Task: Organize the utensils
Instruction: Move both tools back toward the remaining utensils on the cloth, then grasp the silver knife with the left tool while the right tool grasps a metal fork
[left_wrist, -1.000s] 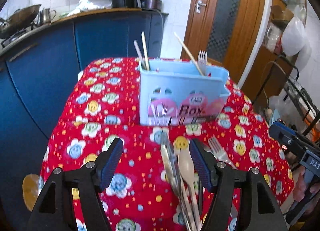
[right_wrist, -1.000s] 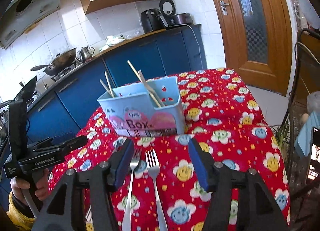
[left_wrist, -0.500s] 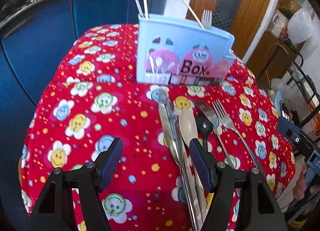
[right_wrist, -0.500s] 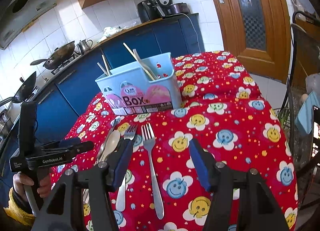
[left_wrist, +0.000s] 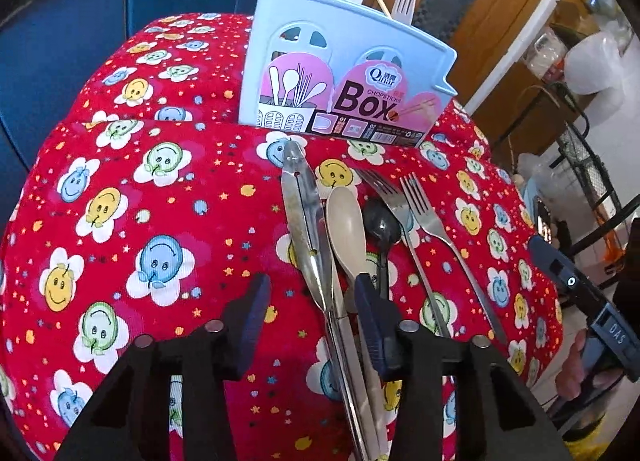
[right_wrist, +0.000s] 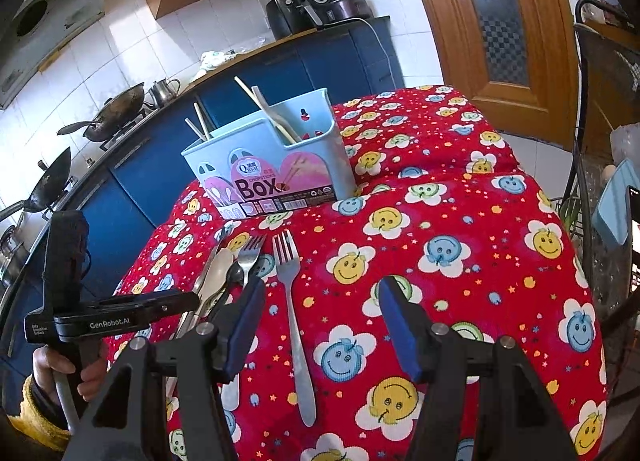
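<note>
Left claw (left_wrist: 308,301) closing over the metal tongs (left_wrist: 306,221) and beige spoon (left_wrist: 346,229), both lying between its jaws on the tabletop (left_wrist: 120,189), pads not yet pressing; black spoon (left_wrist: 382,223) just right of it. Right claw (right_wrist: 320,317) spread, empty; fork (right_wrist: 294,301) between its jaws; blue utensil box (right_wrist: 276,165) ahead of both.

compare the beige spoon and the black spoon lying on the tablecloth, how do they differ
The beige spoon is pale and matte; the black spoon is dark and glossy. The beige spoon's bowl is longer and larger; the black spoon's is smaller and rounder. The beige spoon lies against the metal tongs; the black spoon lies beside the forks. Both lie flat, bowls toward the blue box.
</note>
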`<state>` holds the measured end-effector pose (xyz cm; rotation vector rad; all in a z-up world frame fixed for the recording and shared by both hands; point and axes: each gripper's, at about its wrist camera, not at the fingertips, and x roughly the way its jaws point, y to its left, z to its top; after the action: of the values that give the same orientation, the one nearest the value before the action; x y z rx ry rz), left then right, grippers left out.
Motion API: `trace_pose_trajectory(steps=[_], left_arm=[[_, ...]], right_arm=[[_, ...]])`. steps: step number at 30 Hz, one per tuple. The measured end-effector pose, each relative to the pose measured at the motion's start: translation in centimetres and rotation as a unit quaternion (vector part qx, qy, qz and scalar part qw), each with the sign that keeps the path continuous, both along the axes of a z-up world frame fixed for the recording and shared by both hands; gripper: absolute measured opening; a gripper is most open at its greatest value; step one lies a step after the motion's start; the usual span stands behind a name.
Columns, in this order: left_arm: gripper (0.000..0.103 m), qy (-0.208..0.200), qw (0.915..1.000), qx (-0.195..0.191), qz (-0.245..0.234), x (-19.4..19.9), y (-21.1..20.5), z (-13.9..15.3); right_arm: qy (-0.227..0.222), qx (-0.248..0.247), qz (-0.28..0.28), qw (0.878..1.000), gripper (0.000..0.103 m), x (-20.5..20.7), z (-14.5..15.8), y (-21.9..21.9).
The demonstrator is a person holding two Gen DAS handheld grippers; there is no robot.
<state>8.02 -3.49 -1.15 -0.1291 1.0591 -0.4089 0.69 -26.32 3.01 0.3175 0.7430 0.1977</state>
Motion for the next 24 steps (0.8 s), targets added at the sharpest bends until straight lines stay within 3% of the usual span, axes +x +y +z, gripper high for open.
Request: trace_pose_trajectory(steps=[4, 8, 15, 21, 22, 24], left_arm=[[0.021, 0.011, 0.9997, -0.020, -0.005, 0.3, 0.1, -0.4], [0.014, 0.012, 0.9991, -0.041, -0.001, 0.3, 0.4, -0.4], [0.013, -0.001, 0.9996, -0.017, 0.022, -0.2, 2.0, 0.3], [0.014, 0.018, 0.9993, 0.014, 0.029, -0.1, 3.0, -0.1], [0.015, 0.023, 0.9991, 0.025, 0.025, 0.1, 3.0, 0.1], [0.027, 0.028, 0.9983, 0.050, 0.013, 0.4, 2.7, 0.3]], right_arm=[[0.002, 0.003, 0.000, 1.000, 0.062, 0.0, -0.2, -0.1], [0.003, 0.003, 0.000, 1.000, 0.062, 0.0, -0.2, -0.1], [0.004, 0.001, 0.003, 1.000, 0.062, 0.0, -0.3, 0.1], [0.011, -0.001, 0.006, 1.000, 0.062, 0.1, -0.5, 0.4], [0.012, -0.002, 0.008, 1.000, 0.062, 0.1, -0.5, 0.4], [0.017, -0.007, 0.013, 1.000, 0.062, 0.2, -0.4, 0.5]])
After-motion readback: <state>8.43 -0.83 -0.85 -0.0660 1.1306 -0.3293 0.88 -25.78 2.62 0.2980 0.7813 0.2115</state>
